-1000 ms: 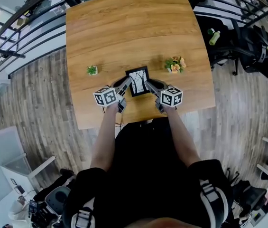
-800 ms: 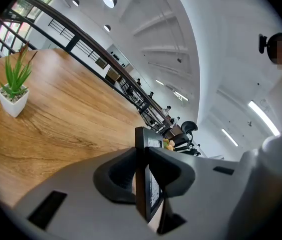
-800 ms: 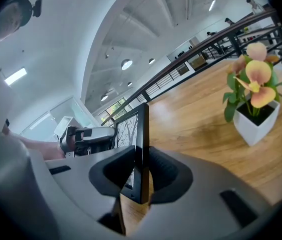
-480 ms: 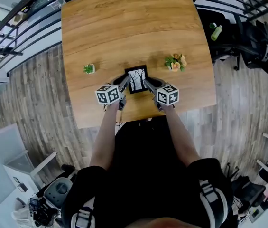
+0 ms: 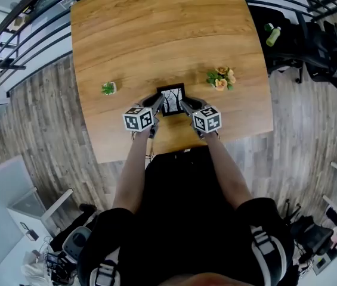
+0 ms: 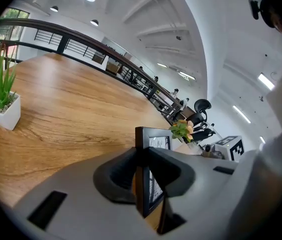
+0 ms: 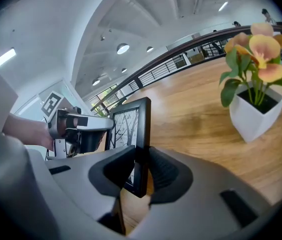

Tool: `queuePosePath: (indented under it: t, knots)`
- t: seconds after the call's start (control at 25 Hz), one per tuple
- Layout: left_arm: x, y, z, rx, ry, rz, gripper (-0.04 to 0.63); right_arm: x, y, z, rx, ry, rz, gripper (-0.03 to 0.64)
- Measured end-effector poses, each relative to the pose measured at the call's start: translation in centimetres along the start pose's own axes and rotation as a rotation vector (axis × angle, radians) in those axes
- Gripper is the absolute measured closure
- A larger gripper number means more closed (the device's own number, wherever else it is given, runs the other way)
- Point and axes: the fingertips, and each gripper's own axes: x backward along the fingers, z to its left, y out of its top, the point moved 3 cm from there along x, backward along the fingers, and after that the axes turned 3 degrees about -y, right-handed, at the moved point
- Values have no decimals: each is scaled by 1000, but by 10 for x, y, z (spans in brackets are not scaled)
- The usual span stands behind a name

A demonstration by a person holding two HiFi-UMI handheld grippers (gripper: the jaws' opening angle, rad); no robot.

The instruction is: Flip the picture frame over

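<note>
A small black picture frame (image 5: 172,100) with a black-and-white tree print stands face toward me, near the front middle of the wooden table (image 5: 156,28). My left gripper (image 5: 155,107) is shut on the frame's left side and my right gripper (image 5: 185,106) on its right side. In the left gripper view the frame's edge (image 6: 143,176) is pinched between the dark pads. The right gripper view shows the other side of the frame (image 7: 141,144) clamped the same way, with the left gripper (image 7: 81,126) beyond it.
A small green plant in a white pot (image 5: 108,88) stands left of the frame. A pot of orange flowers (image 5: 220,79) stands to its right. The table's front edge lies just below the grippers. Railings and office chairs surround the table.
Both grippers have come down with the frame between them, so it sits lower over the table. The grip on both sides is unchanged.
</note>
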Motion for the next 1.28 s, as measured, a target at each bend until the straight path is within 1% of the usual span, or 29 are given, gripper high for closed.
queuePosePath:
  t: [0.24, 0.4, 0.56, 0.72, 0.92, 1.08, 1.28]
  knots:
    - [-5, -2, 7, -17, 27, 11, 508, -6, 0, -2, 51, -32, 15, 520]
    - [-9, -2, 13, -11, 44, 0, 508, -10, 1, -3, 70, -42, 16, 518]
    - [-11, -3, 14, -35, 59, -8, 508, -10, 1, -2, 87, -54, 17, 517]
    - [-14, -2, 19, -40, 77, -20, 505, -13, 4, -3, 99, -66, 19, 515]
    - [-18, -4, 23, -50, 113, -9, 497, -16, 5, -4, 123, -82, 27, 512]
    - [-23, -6, 29, -89, 158, 10, 491, -21, 5, -6, 142, -101, 40, 511]
    - [-27, -8, 32, -109, 177, 18, 489, -22, 4, -7, 151, -115, 48, 511]
